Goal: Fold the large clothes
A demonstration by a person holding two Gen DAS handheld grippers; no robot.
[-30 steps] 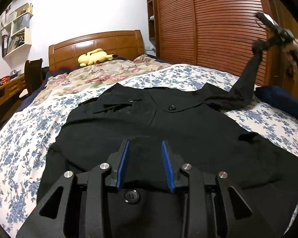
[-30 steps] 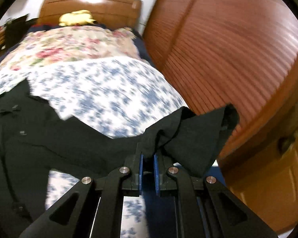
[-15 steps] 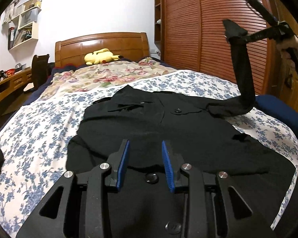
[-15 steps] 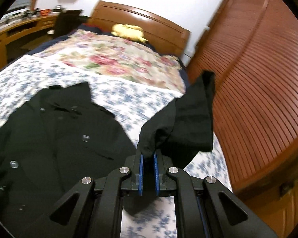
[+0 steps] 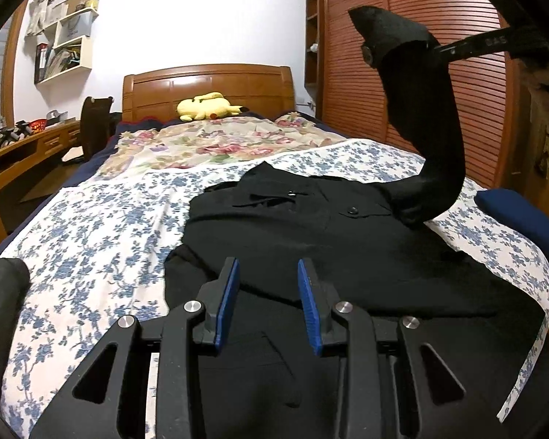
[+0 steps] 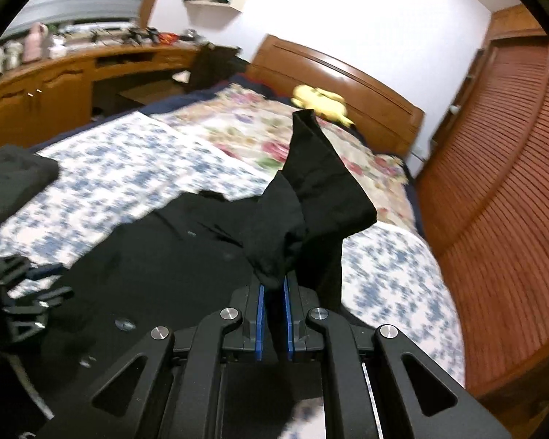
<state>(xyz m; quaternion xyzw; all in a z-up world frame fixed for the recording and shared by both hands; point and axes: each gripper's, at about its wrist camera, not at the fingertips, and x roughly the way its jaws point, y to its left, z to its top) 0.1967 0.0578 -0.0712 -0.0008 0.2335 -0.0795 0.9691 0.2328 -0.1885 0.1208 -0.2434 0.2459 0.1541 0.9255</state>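
On bed (image 5: 91, 219), black coat (image 5: 311, 241), sleeve (image 5: 428, 117) raised.

The right gripper (image 6: 273, 285) has its blue-padded fingers (image 6: 260, 314) pinched on the end of a black sleeve (image 6: 311, 197), which stands up crumpled above them. The sleeve belongs to a black coat (image 6: 157, 256) spread on the blue-flowered bedspread (image 6: 128, 168). The left gripper (image 6: 36, 285) shows blurred at the left edge, above the coat.
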